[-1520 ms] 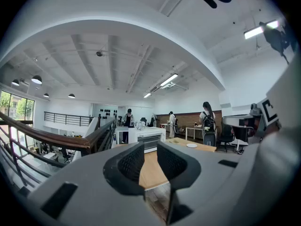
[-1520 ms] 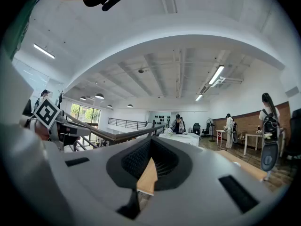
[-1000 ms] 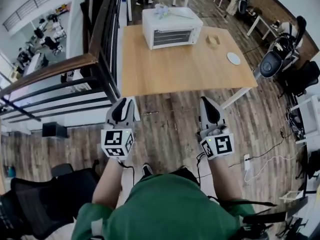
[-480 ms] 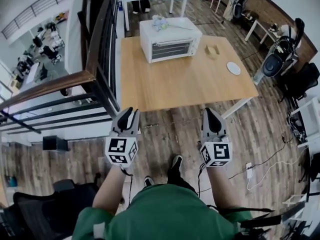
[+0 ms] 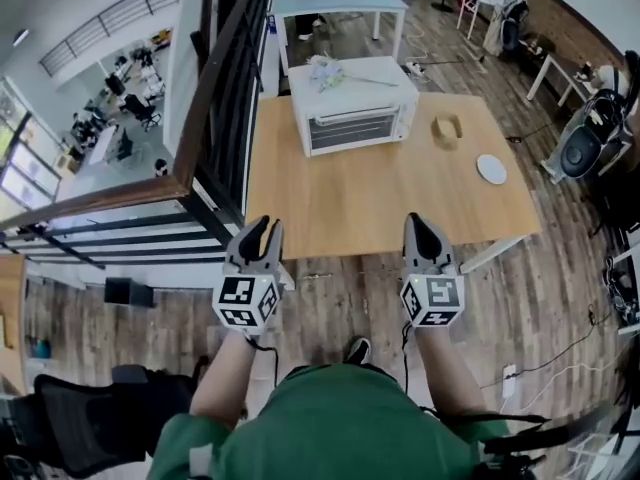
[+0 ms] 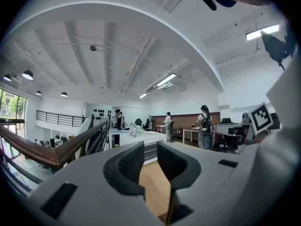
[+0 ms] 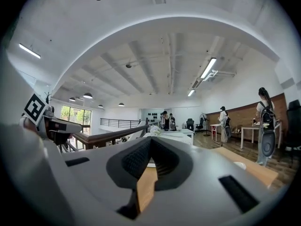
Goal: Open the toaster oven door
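Your left gripper (image 6: pixel 150 148) and right gripper (image 7: pixel 150 140) have smooth, matt grey plastic shells and black, finely ribbed pads (image 6: pixel 130 163). The table (image 5: pixel 340 193) is smooth pale wood, the oven (image 5: pixel 362 98) matt white, the floor (image 5: pixel 545 288) dark wooden planks.

White toaster oven (image 5: pixel 352 116) on a light-wood desk (image 5: pixel 380 198), white plate (image 5: pixel 491 169) at right; dark plank floor (image 5: pixel 540 298). Near, grey left claw (image 5: pixel 266 226) and right claw (image 5: pixel 417 220) bear black-and-white square markers.

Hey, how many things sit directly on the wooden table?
3: the toaster oven at the far edge, a small tan container to its right, and a white plate nearer the right edge.
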`<state>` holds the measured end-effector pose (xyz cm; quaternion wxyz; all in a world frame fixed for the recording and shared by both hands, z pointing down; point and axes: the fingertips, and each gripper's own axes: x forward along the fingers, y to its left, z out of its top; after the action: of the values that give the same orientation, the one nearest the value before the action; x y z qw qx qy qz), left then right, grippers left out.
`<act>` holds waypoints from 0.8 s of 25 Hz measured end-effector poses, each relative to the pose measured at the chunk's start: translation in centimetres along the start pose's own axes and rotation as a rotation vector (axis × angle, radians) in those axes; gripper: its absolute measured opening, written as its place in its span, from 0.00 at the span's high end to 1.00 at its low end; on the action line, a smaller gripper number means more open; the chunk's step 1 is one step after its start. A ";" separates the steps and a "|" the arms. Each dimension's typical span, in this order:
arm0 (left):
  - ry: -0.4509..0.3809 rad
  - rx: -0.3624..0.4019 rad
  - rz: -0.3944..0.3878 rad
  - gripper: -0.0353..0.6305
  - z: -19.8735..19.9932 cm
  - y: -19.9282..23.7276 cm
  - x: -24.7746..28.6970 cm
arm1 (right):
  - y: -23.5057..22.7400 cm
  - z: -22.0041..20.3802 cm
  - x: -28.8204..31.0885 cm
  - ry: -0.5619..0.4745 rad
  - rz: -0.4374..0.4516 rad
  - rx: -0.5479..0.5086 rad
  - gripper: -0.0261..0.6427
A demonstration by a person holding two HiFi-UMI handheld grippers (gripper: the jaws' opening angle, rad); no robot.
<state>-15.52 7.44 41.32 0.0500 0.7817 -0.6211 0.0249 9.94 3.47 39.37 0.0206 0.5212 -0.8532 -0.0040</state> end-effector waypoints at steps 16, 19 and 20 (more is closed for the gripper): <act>0.069 0.024 0.029 0.80 -1.7 0.8 13.4 | -9.7 -3.4 12.0 0.060 0.044 0.097 0.94; 0.087 0.021 -0.013 0.80 -2.2 2.5 16.6 | -10.2 -4.6 14.8 0.089 0.006 0.117 0.94; 0.083 0.020 -0.028 0.80 -2.0 3.4 17.5 | -10.3 -4.7 15.9 0.095 -0.009 0.131 0.94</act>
<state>-14.82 -10.09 45.21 0.0684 0.7890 -0.6074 0.0629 12.02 -15.28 44.24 0.0270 0.5248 -0.8473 0.0766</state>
